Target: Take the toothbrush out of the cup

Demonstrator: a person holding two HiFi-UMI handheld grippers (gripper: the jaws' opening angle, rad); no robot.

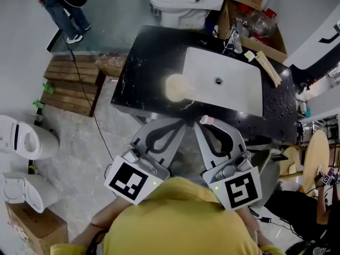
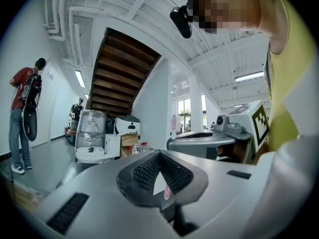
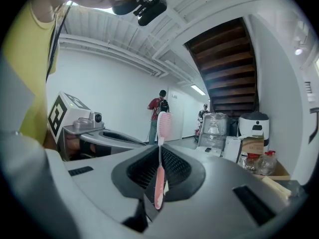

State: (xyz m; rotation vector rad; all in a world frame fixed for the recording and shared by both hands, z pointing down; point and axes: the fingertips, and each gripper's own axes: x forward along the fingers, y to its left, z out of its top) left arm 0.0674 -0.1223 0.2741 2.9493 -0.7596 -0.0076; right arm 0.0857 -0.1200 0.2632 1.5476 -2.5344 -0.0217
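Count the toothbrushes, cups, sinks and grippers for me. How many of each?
toothbrush: 1, pink, pinched in the right gripper
cup: 1, on the black counter beside the sink
sink: 1, white
grippers: 2, the right gripper and the left gripper
Total: 5

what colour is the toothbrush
Pink toothbrush with a paler neck, clearest in the right gripper view.

White sink (image 1: 234, 92) in black counter (image 1: 142, 62), toilet (image 1: 178, 1) beyond
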